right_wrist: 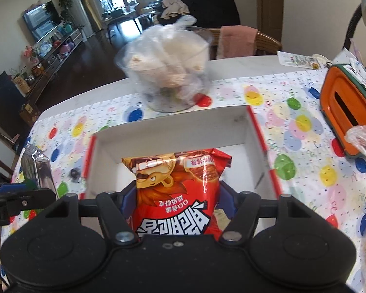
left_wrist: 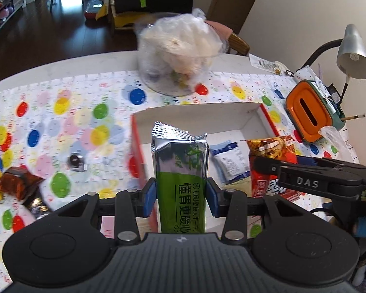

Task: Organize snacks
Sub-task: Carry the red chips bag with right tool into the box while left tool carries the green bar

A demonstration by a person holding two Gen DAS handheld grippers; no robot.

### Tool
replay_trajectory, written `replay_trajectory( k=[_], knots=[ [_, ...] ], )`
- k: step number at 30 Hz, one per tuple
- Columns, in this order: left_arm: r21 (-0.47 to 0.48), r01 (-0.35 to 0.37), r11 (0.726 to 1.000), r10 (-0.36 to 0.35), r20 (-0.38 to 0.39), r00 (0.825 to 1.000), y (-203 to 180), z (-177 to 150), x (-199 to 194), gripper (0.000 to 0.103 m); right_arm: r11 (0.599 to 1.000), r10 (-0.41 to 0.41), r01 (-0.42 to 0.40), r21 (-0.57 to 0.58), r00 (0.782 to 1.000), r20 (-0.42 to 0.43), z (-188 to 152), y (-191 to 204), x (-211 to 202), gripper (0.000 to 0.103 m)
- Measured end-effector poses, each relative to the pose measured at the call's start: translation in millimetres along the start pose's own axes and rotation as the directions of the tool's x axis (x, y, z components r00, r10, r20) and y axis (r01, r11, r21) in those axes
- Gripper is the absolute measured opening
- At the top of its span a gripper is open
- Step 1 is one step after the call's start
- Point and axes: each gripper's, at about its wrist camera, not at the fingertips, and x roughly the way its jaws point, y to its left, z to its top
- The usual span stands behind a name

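We've got both claws loaded over the red-edged box (right_wrist: 253, 131): the left claw (left_wrist: 180, 195) pinches the green-and-silver bar (left_wrist: 180, 168) lengthwise ahead at the box's left wall, while the right claw (right_wrist: 175, 202) clamps the red snack bag (right_wrist: 178, 190), nearer the open middle.

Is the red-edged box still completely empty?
No. In the left wrist view a blue-and-white packet already lies inside the box.
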Motion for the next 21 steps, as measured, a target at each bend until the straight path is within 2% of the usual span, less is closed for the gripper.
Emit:
replay_trajectory(
  k=[10, 15, 21],
  knots=[
    [0.014, -0.063, 0.998, 0.064, -0.095, 0.993, -31.5, 25.0, 63.0, 0.042, 1.0, 0.003, -0.003, -0.003, 0.999, -0.053, 4.7, -35.2, 27.8, 0.067],
    [0.045, -0.119, 0.992, 0.124, -0.139, 0.982, -44.2, 34.3, 92.9, 0.042, 0.998, 0.011, -0.016, -0.056, 0.996, -0.094, 0.6, -34.0, 44.6, 0.067],
    [0.103, -0.153, 0.983, 0.17, -0.189, 0.967, -55.0, 43.5, 124.6, 0.042, 0.993, 0.021, -0.036, -0.11, 0.991, -0.132, -4.1, -25.6, 63.1, 0.067]
  ],
)
